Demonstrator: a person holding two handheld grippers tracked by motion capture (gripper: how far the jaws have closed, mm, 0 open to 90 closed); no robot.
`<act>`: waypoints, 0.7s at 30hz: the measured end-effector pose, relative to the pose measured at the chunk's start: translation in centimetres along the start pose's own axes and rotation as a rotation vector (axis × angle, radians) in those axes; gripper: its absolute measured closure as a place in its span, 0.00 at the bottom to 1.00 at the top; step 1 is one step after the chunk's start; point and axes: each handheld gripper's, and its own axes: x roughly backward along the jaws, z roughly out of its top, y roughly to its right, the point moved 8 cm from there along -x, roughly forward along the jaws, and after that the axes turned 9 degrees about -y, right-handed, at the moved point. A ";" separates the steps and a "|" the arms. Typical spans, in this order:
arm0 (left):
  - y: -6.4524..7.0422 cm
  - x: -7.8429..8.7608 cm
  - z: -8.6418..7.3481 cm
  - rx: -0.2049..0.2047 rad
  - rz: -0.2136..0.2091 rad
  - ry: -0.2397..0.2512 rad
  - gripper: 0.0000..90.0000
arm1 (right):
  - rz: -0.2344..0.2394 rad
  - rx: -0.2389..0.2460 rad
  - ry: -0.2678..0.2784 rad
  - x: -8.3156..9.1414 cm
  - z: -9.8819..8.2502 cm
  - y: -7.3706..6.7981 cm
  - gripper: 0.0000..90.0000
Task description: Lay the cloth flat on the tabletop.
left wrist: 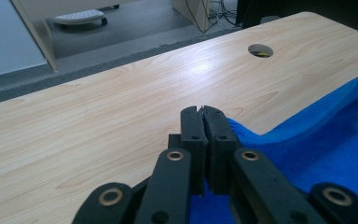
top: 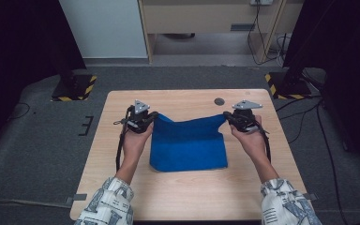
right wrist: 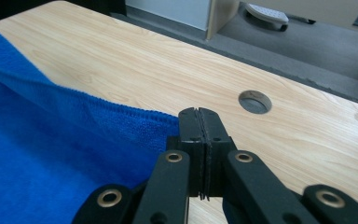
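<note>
Table point(top: 187, 197) first: one light wood top, w/ a single round cable hole point(top: 219, 101) near the far edge. On it lies one blue towel point(top: 190, 147), about centre. Its near part rests flat on the wood; its far edge is lifted and slung between the two grippers, sagging in the middle.

Step in hand, as I judge it: folding the towel by carrying the far edge over toward the near edge. To do it well:
- Keep both hands level w/ each other so the lifted edge stays straight; the sag suggests a bit more outward pull is needed.
- Move both corners together, same pace, or the fold goes skewed.
- Lay the far corners right on the near corners before letting go; check edges line up on both sides.
- Keep the near part from dragging across the wood. Lift enough that the cloth rolls over itself rather than slides.

Left gripper point(left wrist: 202, 108): jaws clamped tight on the towel's far-left corner; blue cloth comes out beside and below the jaws in the left gripper view.
Right gripper point(right wrist: 198, 111): jaws likewise pinched together on the far-right corner, hem running off to the side.

Count: 1 table, 1 towel, 2 grippers, 2 hands, 1 cable hole.
</note>
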 end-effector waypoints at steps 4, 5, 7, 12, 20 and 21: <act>0.2 -0.6 0.3 0.001 0.001 -0.003 0.97 | -0.010 -0.015 -0.004 0.0 -0.3 0.8 0.99; 0.2 -0.6 0.3 0.001 0.001 -0.003 0.97 | -0.011 -0.015 -0.006 0.1 -0.4 1.0 0.99; 0.4 -1.0 0.4 -0.001 0.007 -0.008 0.97 | -0.015 -0.011 -0.005 0.3 -0.5 1.1 0.99; 0.2 -1.5 0.5 0.016 0.007 -0.012 0.97 | -0.015 -0.020 -0.013 0.1 -0.4 1.2 0.99; -0.3 -3.0 0.1 0.027 0.022 -0.052 0.97 | -0.016 -0.041 -0.040 -1.6 -0.9 1.4 0.99; -0.4 -3.1 0.0 0.023 0.025 -0.054 0.97 | -0.016 -0.047 -0.046 -1.9 -1.0 1.5 0.99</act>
